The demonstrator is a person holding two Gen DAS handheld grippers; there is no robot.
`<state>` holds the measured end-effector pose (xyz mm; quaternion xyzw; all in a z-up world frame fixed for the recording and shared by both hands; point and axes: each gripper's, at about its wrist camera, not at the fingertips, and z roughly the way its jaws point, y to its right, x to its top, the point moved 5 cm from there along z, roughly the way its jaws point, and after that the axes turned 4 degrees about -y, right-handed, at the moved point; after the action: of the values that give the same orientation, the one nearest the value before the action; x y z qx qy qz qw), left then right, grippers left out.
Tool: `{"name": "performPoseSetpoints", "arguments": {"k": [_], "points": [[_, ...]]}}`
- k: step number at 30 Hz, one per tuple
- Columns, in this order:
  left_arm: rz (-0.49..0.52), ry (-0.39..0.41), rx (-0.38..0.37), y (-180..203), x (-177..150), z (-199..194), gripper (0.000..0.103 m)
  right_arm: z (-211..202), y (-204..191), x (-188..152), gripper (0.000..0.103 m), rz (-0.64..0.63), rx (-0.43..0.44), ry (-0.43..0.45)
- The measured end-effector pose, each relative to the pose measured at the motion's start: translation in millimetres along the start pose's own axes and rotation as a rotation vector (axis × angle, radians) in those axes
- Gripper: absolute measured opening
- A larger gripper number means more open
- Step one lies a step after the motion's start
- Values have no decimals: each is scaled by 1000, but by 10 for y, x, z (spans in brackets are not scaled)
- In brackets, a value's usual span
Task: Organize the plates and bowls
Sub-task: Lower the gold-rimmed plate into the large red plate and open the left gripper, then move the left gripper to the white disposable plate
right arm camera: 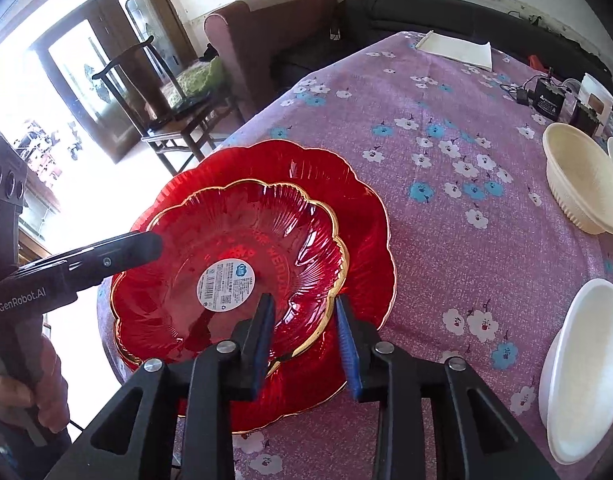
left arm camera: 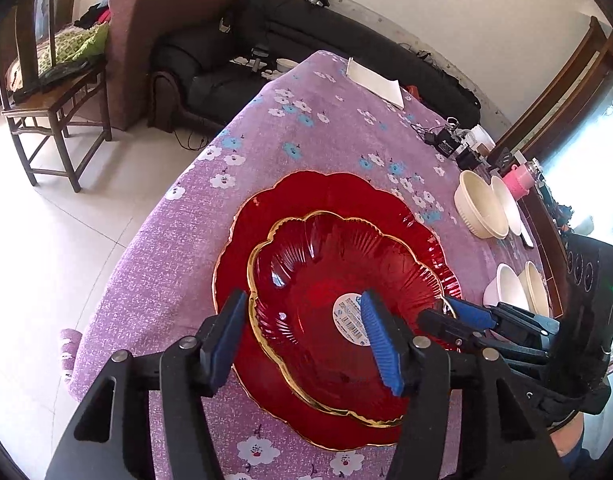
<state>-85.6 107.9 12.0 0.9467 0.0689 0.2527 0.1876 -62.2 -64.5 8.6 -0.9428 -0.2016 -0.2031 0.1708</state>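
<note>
A small red glass plate with a gold scalloped rim (left arm camera: 318, 280) (right arm camera: 226, 240) lies on a larger red plate (left arm camera: 326, 196) (right arm camera: 362, 208) on the purple flowered tablecloth. My left gripper (left arm camera: 302, 336) is open, its fingers straddling the small plate's near rim. My right gripper (right arm camera: 306, 344) is open, its fingers astride the small plate's opposite rim; it also shows in the left wrist view (left arm camera: 458, 316). The left gripper shows in the right wrist view (right arm camera: 118, 252). Whether either one touches the rim I cannot tell. A round white label (left arm camera: 352, 320) sits at the plate's centre.
Cream bowls stand at the right of the table (left arm camera: 482, 208) (right arm camera: 582, 184), and white bowls lie nearer (left arm camera: 514, 288) (right arm camera: 582, 368). Chargers and cables (right arm camera: 546, 96) and a white sheet (right arm camera: 454, 50) lie at the far end. The table edge (left arm camera: 146, 240) drops off left.
</note>
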Motion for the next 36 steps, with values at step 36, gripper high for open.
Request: {"name": "performPoseSetpoints", "arguments": {"k": [36], "points": [[251,454,144,890,-305,-387,82,-820,531,-481,68,83,-81,336]]}}
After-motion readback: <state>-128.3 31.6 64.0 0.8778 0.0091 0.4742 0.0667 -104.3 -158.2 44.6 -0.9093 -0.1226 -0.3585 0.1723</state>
